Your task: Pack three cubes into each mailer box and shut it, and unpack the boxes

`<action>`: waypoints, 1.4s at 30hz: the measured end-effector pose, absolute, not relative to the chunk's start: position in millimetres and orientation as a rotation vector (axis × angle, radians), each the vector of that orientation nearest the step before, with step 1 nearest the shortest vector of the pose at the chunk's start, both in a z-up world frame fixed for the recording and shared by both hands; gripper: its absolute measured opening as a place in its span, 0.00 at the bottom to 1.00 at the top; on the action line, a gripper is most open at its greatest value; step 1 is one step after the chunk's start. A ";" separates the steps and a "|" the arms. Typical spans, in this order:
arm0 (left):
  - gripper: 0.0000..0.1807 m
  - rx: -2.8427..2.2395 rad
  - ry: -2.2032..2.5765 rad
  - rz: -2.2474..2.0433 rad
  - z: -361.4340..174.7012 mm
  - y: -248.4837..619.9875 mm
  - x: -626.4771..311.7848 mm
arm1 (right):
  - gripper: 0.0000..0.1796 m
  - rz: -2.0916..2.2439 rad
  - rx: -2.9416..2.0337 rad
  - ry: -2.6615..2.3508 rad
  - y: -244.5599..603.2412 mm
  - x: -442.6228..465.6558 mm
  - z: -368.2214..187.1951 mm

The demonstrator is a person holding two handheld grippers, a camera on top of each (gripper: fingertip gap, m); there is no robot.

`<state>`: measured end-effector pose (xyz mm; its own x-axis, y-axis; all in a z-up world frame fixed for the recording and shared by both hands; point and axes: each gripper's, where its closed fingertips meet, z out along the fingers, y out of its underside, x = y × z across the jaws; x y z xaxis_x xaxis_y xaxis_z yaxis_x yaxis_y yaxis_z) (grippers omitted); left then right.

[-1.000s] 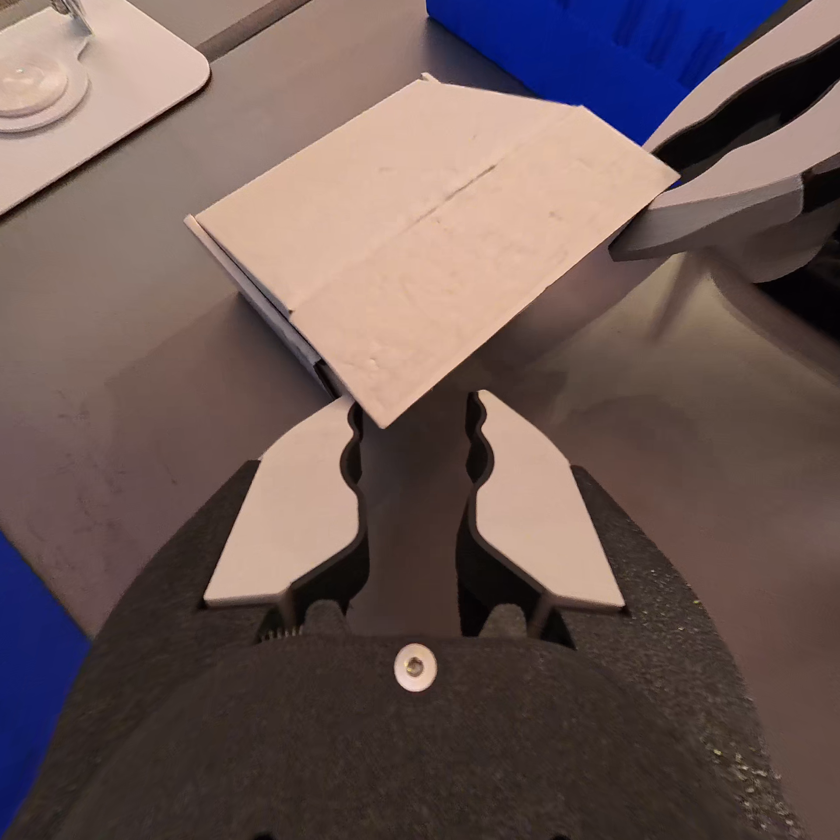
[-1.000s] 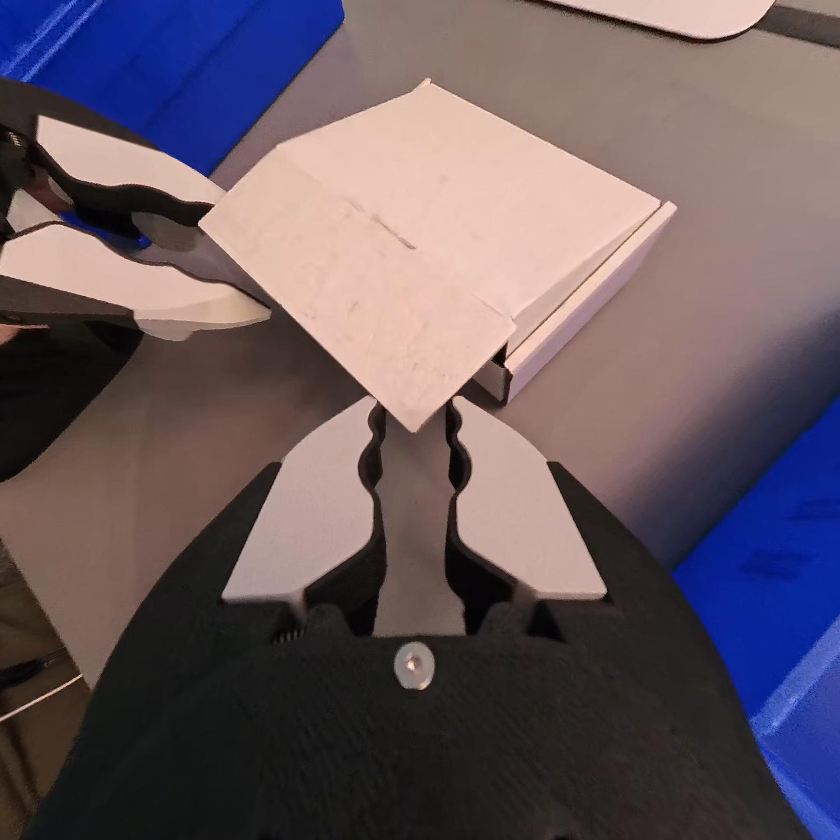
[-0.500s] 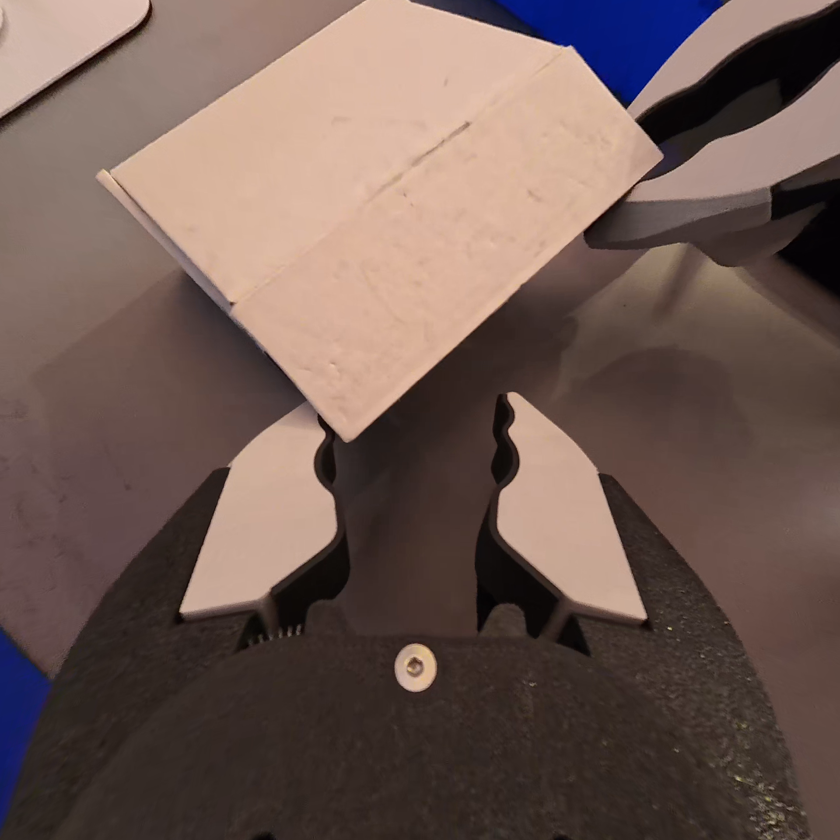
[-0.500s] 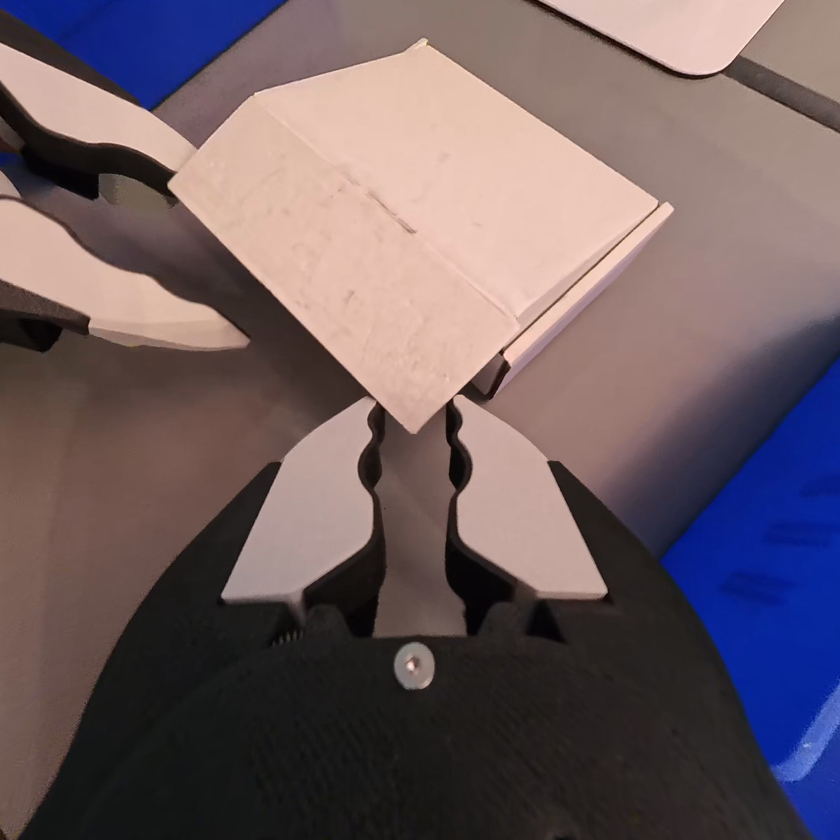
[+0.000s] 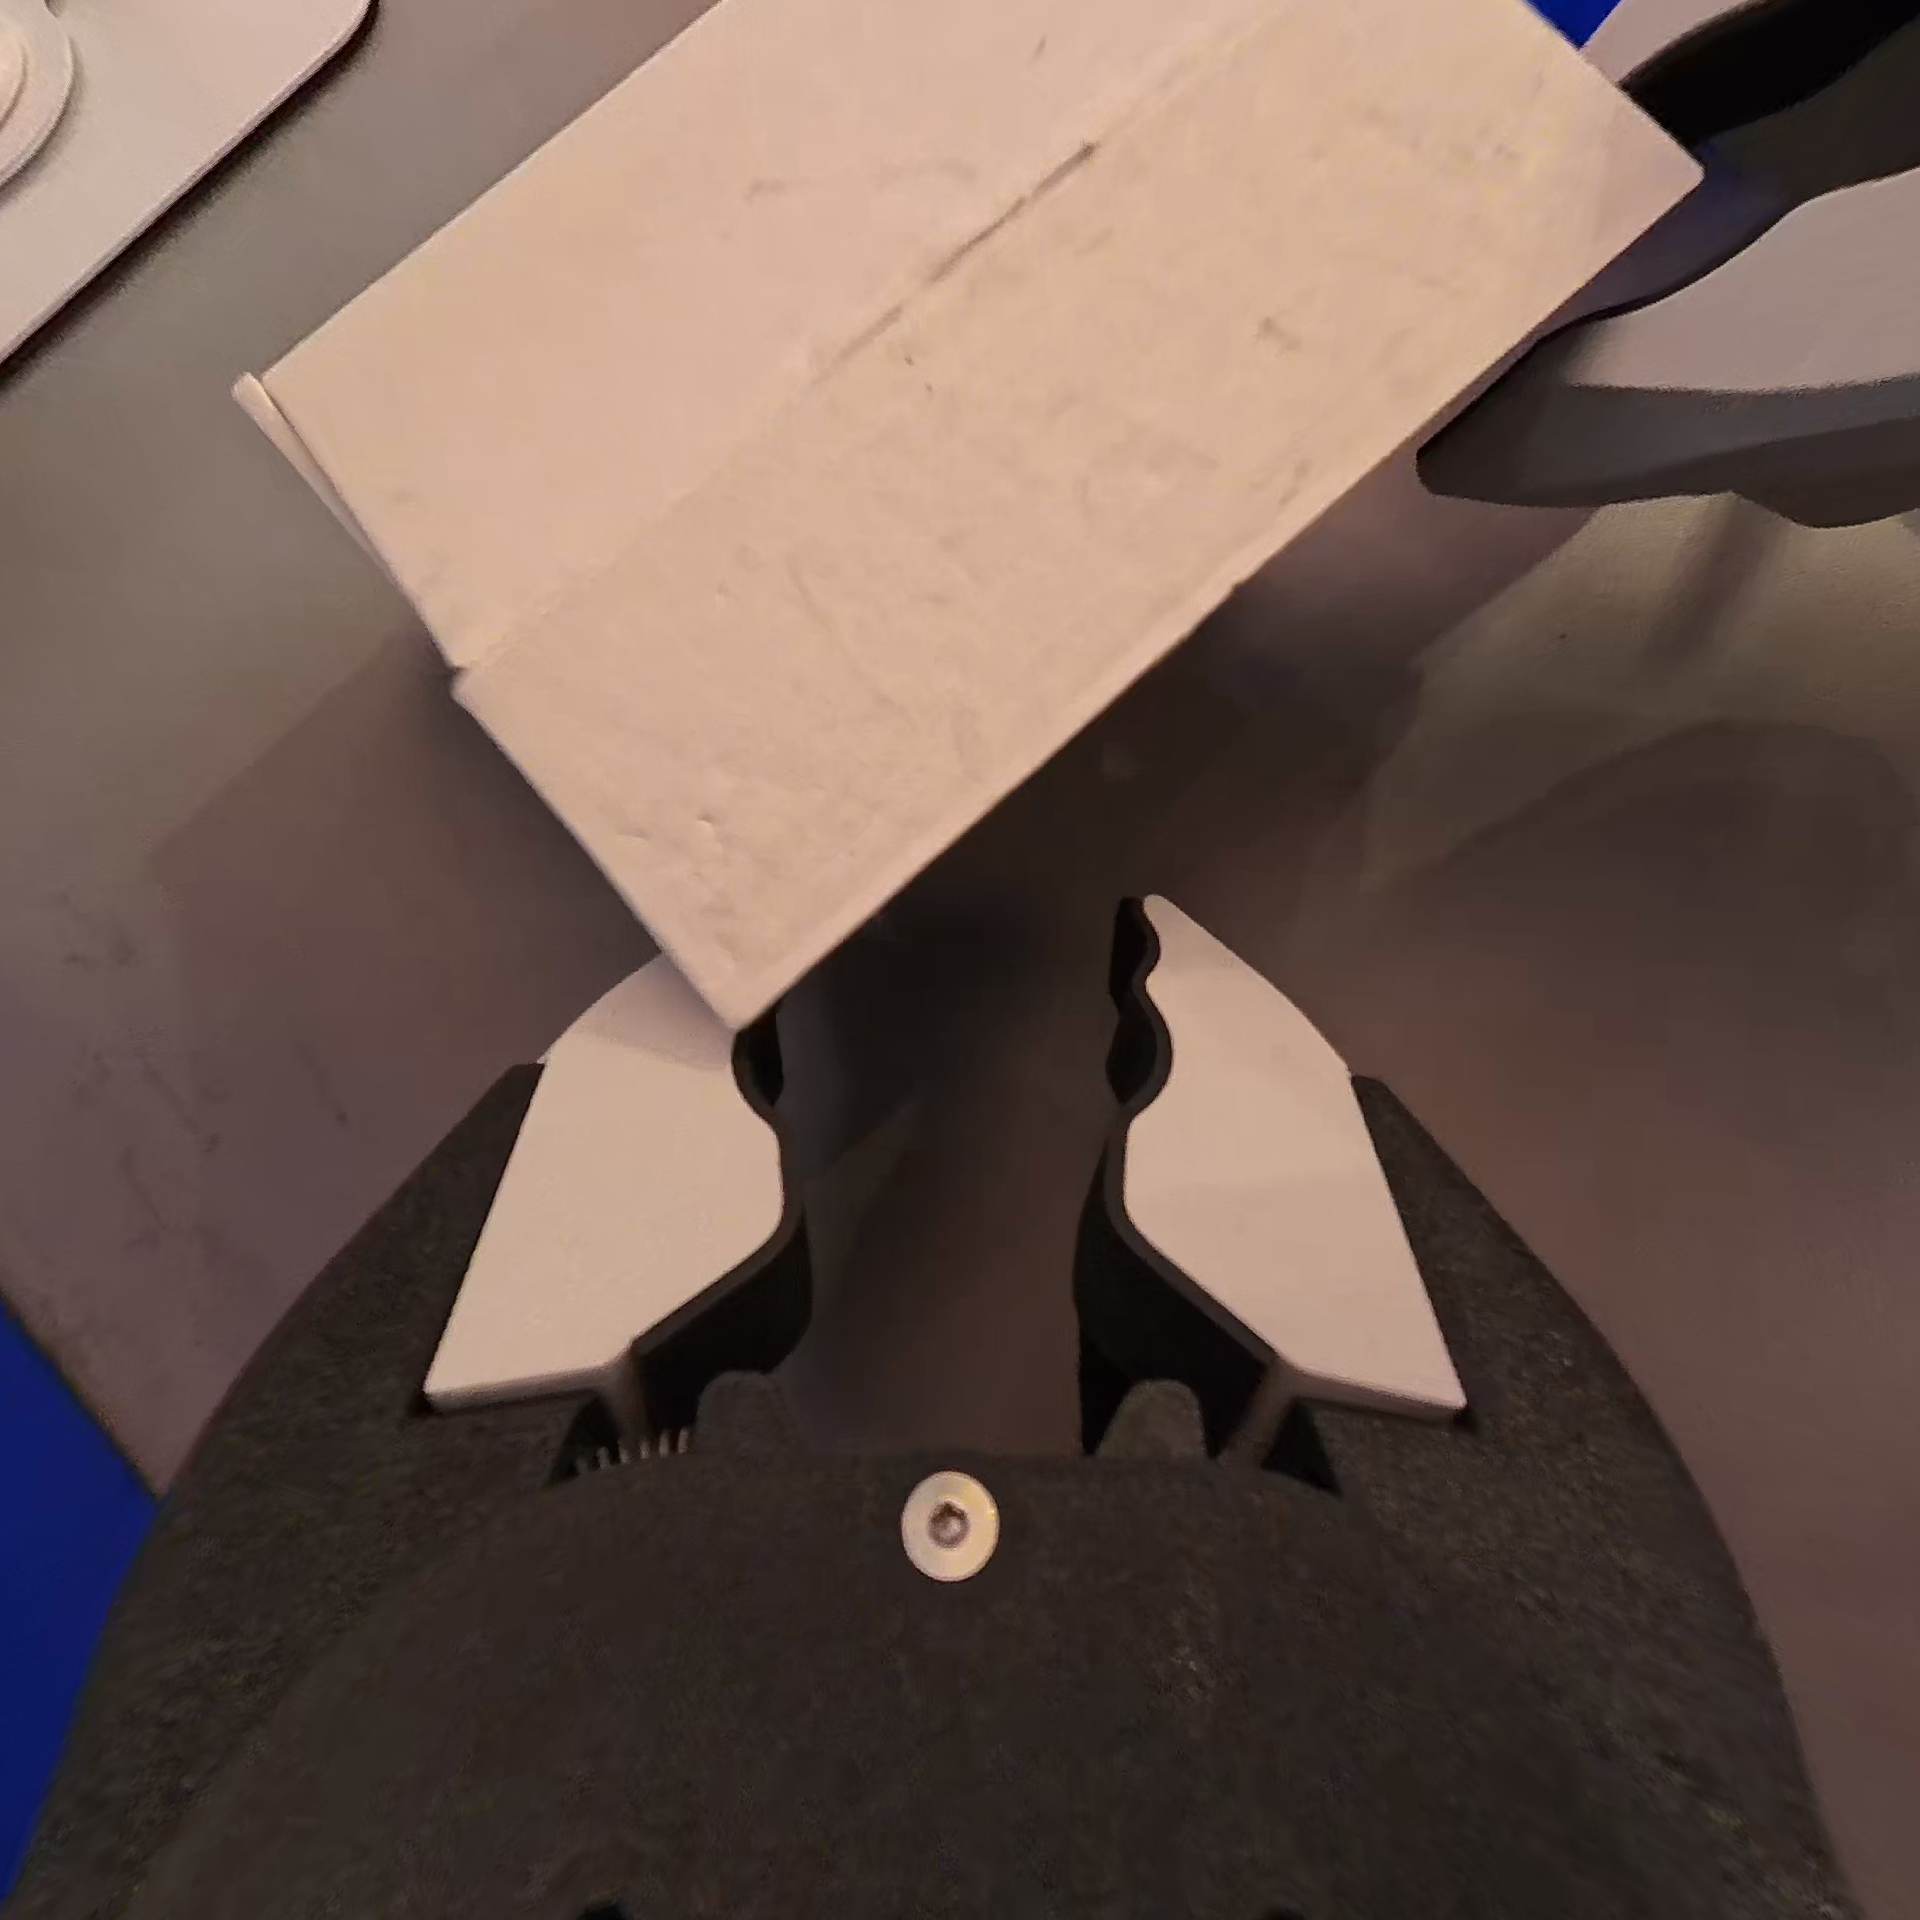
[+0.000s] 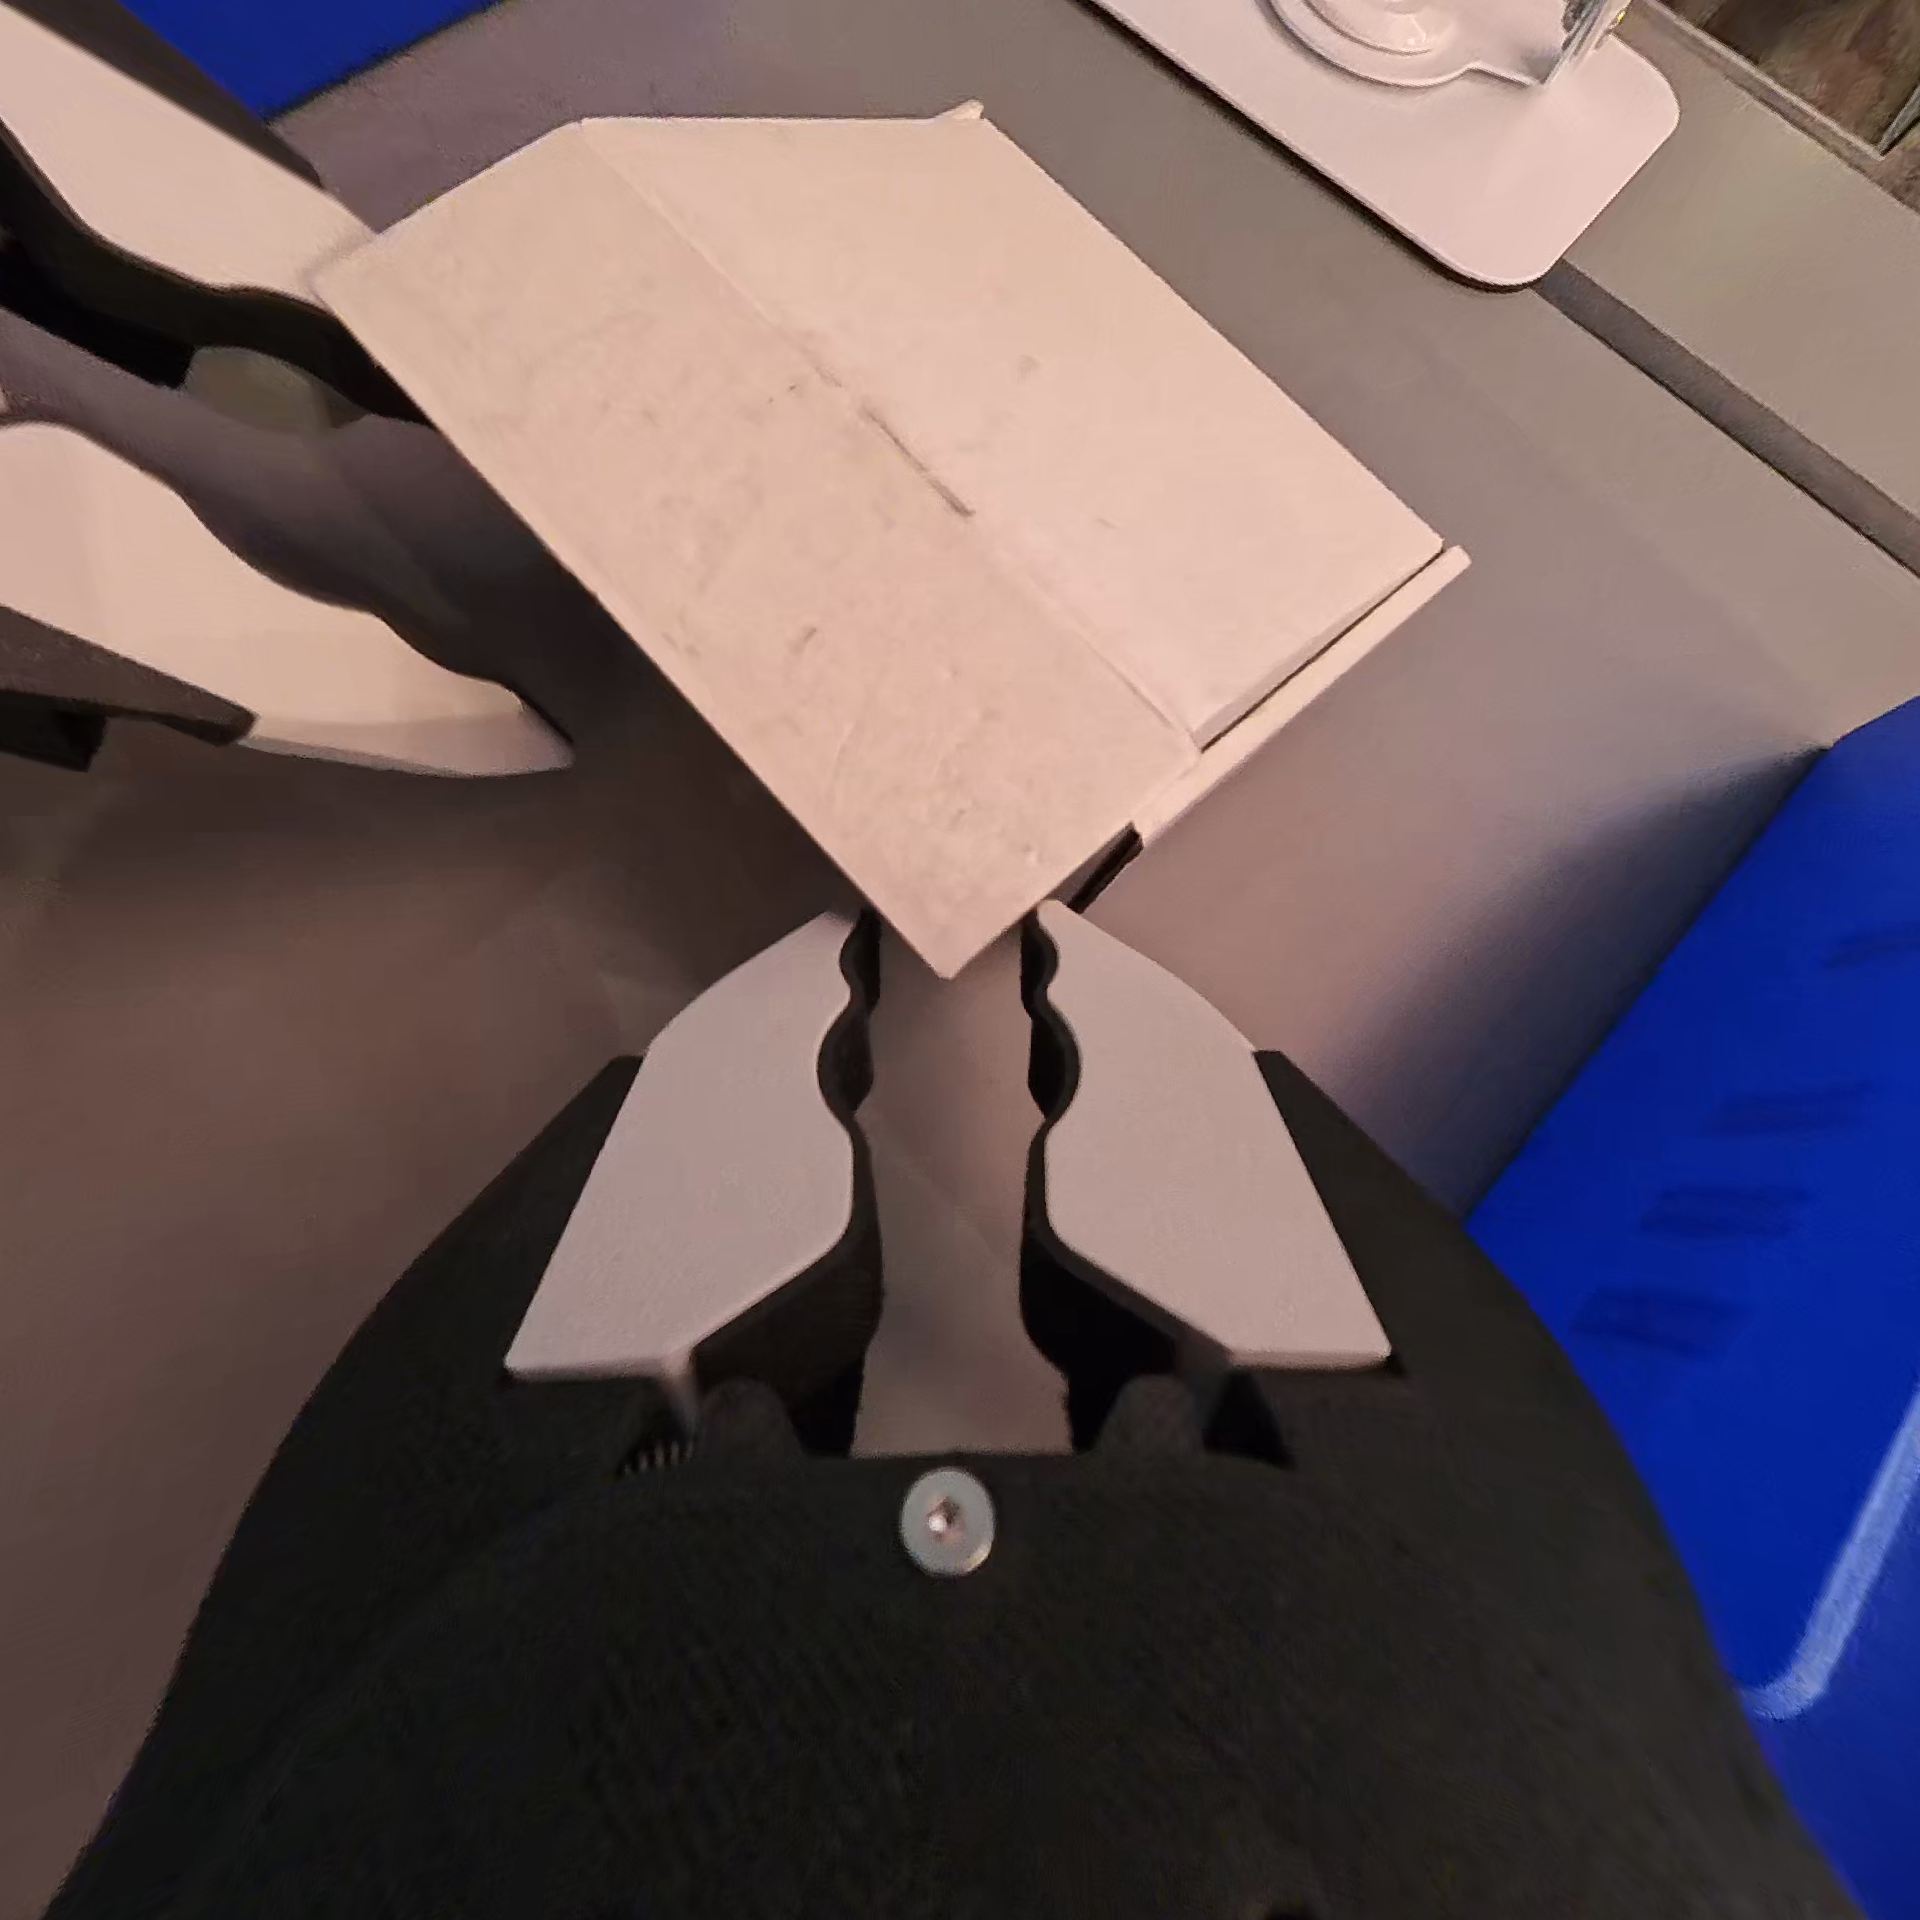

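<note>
A white mailer box [image 5: 727,343] lies on the grey table [image 5: 208,831] with its lid down and its front flap [image 5: 935,623] sticking out toward me. No cubes show. My left gripper [image 5: 940,956] is open wide below one flap corner, which covers its left fingertip. My right gripper [image 6: 945,925] is open by a narrow gap, and the other flap corner [image 6: 940,935] lies just over that gap. The right gripper also shows in the left wrist view [image 5: 1714,343] beside the flap's far corner. The left gripper shows in the right wrist view [image 6: 260,540].
A blue bin [image 6: 1714,1143] stands at the right of the right wrist view, and more blue shows at the lower left of the left wrist view [image 5: 52,1507]. A flat white stand base [image 6: 1455,135] lies behind the box; it also shows in the left wrist view [image 5: 177,135].
Both grippers have moved in closer to the box. My left jaws have opened wider, and the flap corner now overlaps the left finger. The right jaw gap is unchanged.
</note>
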<state>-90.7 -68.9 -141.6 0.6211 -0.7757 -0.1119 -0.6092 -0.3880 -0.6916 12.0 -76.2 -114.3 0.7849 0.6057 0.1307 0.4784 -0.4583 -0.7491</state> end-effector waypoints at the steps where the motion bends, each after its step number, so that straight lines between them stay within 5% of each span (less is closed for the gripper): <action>1: 0.34 -2.125 1.089 -0.303 -142.6 -69.6 -89.5 | 0.15 0.210 -2.135 -0.796 -76.0 12.0 -113.2; 42: 0.40 -1.969 1.087 -0.277 -120.2 -57.2 -93.8 | 0.25 0.360 -2.047 -0.812 -72.0 8.3 -107.5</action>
<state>-93.8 -57.2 -120.2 0.5980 -0.7777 -0.1938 -0.5899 -0.2634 -0.7633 8.3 -72.0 -107.5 0.7441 0.6663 0.0482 0.4114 -0.4002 -0.8189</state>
